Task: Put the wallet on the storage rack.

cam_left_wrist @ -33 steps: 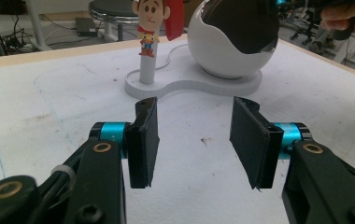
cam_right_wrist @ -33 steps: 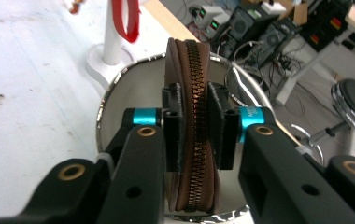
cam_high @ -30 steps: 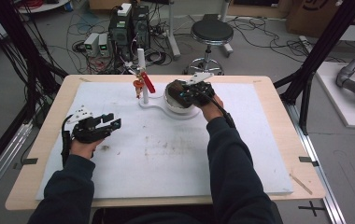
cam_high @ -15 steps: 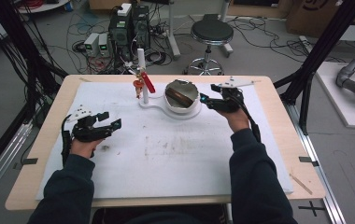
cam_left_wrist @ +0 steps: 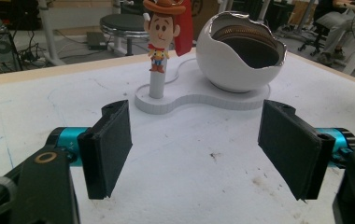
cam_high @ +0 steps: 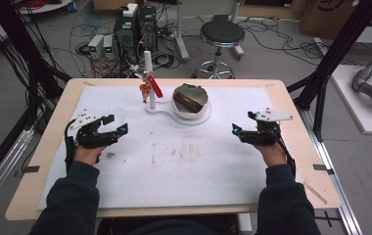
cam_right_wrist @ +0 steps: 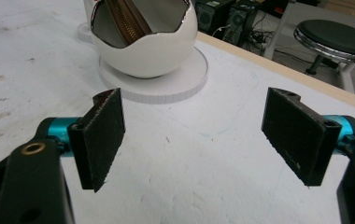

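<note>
Altogether two claws, left claw (cam_high: 111, 125), right claw (cam_high: 243, 125), one egg-shaped bowl (cam_high: 191, 100)

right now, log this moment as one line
left gripper: open, empty | right gripper: open, empty | brown pouch: inside egg bowl

Eggshell bowl (cam_right_wrist: 144, 51) – glossy white; table mat (cam_high: 184, 161) – matt, scuffed.

the glossy white egg-shaped shell bowl (cam_left_wrist: 241, 60) has a silver jagged rim and a brown zipped pouch (cam_right_wrist: 129, 21) with a gold zip inside. the small cowboy figure (cam_left_wrist: 159, 35) wears a brown hat and red scarf, on a white post. the white mat (cam_high: 184, 166) is stained with brownish smudges over the pale wooden table (cam_high: 316, 161). both grippers' jaws are black on teal barrels.
</note>
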Motion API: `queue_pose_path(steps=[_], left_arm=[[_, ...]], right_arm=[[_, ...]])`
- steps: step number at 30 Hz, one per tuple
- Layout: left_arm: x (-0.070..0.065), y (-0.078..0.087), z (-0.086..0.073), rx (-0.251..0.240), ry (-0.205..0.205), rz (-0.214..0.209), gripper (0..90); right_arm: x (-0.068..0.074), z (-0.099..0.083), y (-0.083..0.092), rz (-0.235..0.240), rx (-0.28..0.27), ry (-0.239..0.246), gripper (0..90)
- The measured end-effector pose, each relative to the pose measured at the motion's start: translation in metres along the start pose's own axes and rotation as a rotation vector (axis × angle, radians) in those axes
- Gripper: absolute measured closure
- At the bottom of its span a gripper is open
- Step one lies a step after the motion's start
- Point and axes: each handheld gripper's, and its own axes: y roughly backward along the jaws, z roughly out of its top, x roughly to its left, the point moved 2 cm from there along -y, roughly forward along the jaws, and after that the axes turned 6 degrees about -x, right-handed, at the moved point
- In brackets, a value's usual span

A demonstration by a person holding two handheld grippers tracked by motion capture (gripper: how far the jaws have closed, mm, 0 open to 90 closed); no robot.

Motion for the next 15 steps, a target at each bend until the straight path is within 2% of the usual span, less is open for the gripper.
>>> queue_pose_path(steps=[5, 11, 15], left_arm=[[-0.003, 0.001, 0.001, 0.004, -0.012, -0.006, 25.8], [-0.002, 0.002, 0.001, 0.006, -0.003, -0.006, 25.8], [-0.004, 0.002, 0.001, 0.014, -0.003, -0.006, 25.7]], right_arm=[[-0.002, -0.012, 0.013, -0.002, -0.018, -0.024, 21.8], [-0.008, -0.014, 0.025, -0.03, -0.048, -0.055, 21.6], [-0.011, -0.017, 0.031, -0.047, -0.044, -0.059, 21.6]])
